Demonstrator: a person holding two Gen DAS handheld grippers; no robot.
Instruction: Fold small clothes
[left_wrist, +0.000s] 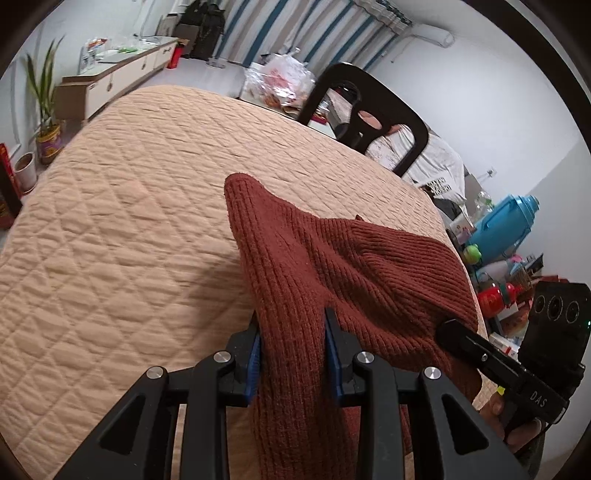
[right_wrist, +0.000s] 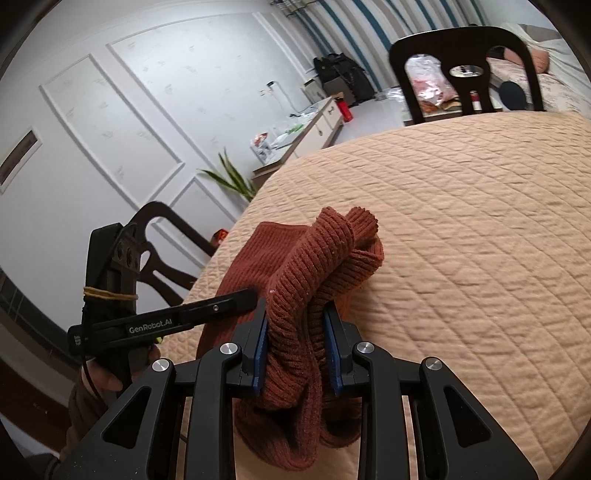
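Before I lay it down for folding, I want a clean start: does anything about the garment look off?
Yes. The rust-red knit garment is bunched and twisted between the right gripper and the left gripper, its ribbed end curled over above the quilted table cover, not spread flat.

A rust-brown ribbed knit garment (left_wrist: 332, 266) is seen bunched and lifted partly off a quilted beige cover (left_wrist: 122, 206). In the left wrist view, one thick fold is drawn up toward the camera, while the far end is left as a rounded corner resting on the cover. In the right wrist view, the garment (right_wrist: 317, 266) is gathered into rolled folds, with a ribbed edge curled over on top and a lower part hanging down.
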